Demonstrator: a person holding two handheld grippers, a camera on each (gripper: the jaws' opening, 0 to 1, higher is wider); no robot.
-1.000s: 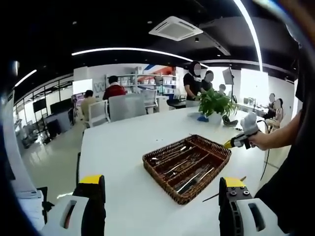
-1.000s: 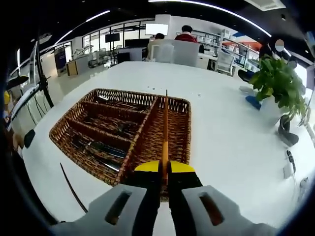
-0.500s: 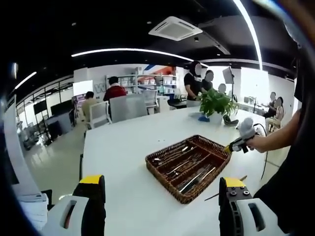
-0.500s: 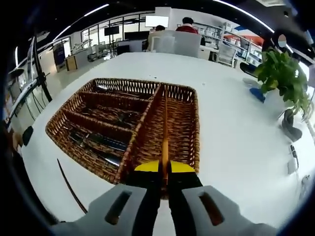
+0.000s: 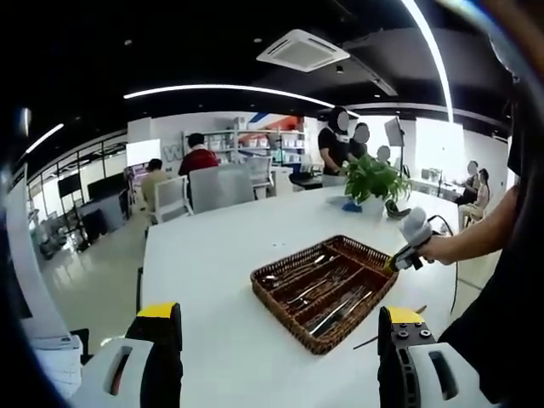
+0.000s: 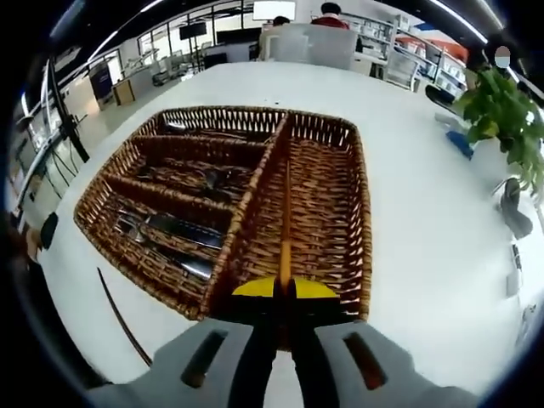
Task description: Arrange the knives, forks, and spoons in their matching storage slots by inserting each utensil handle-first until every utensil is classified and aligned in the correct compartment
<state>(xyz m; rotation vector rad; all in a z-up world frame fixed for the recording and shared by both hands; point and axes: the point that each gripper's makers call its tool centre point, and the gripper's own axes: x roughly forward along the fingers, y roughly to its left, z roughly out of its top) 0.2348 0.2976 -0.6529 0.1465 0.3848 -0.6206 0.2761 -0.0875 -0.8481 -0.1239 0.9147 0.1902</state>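
A brown wicker basket point(image 6: 361, 212) lies on the white table point(image 6: 425, 195). Its three left slots hold metal utensils point(image 6: 174, 229), and its long right compartment shows bare weave. My right gripper point(image 6: 285, 293) is shut on a thin orange-brown stick point(image 6: 286, 225) that points forward over that right compartment, just above it. In the left gripper view the basket point(image 5: 325, 291) sits ahead on the table. My left gripper point(image 5: 276, 327) hangs well short of it, open, with nothing between its jaws. A hand holds the right gripper point(image 5: 410, 242) at the basket's right end.
A dark thin stick point(image 6: 117, 316) lies on the table beside the basket's near-left corner; its end point(image 5: 367, 342) also shows in the left gripper view. A potted plant point(image 5: 371, 181) stands at the table's far end. People and chairs are beyond the table.
My right gripper has moved forward and down over the basket with the stick, so the right compartment looks larger. The left gripper has stayed open and almost still.
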